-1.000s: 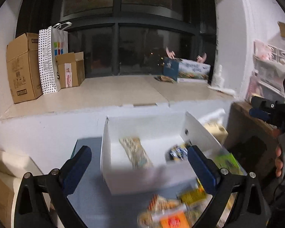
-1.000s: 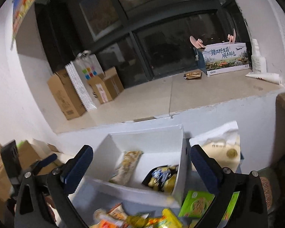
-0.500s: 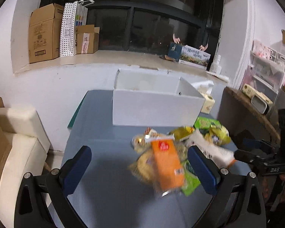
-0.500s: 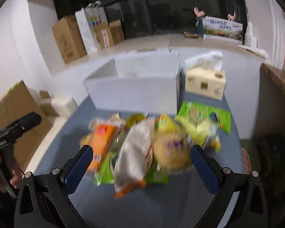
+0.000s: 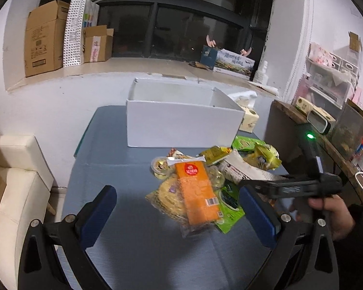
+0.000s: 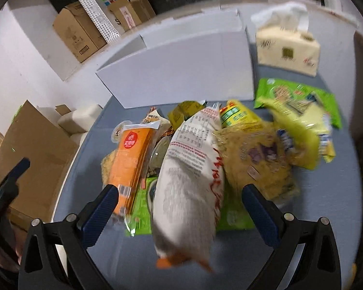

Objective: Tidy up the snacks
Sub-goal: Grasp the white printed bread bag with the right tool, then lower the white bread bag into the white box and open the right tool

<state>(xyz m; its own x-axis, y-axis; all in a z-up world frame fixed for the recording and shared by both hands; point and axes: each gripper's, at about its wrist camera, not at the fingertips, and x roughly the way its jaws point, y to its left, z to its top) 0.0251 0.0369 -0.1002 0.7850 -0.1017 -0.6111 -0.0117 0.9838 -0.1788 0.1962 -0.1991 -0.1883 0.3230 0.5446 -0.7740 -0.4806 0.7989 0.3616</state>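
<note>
I see the blue-grey table (image 5: 123, 169) filling the lower part of both wrist views. At its far edge stands the white box (image 5: 181, 125), open at the top; its inside is hidden from both cameras at this angle. A tissue box (image 6: 288, 48) sits just beside the white box on its right, tissue sticking up.

In front of the white box lies the snack pile (image 5: 205, 181), heaped together on the table, not in the box. Largest in it, the white bag with red print (image 6: 191, 176) lies lengthwise on top, pointing toward my right gripper (image 6: 179, 207). Left of it is the orange pack (image 6: 130, 159), resting on a round flat yellowish snack. To the right, a yellow bag (image 6: 300, 130) overlaps a green pack (image 6: 300, 94) near the tissue box.

My right gripper's jaws are spread wide, one finger on each side of the white bag's near end, holding nothing. The view is blurred, so I cannot tell whether the fingers touch anything.

My left gripper (image 5: 179, 212) hangs above the table short of the pile, jaws likewise wide apart and empty.
</note>
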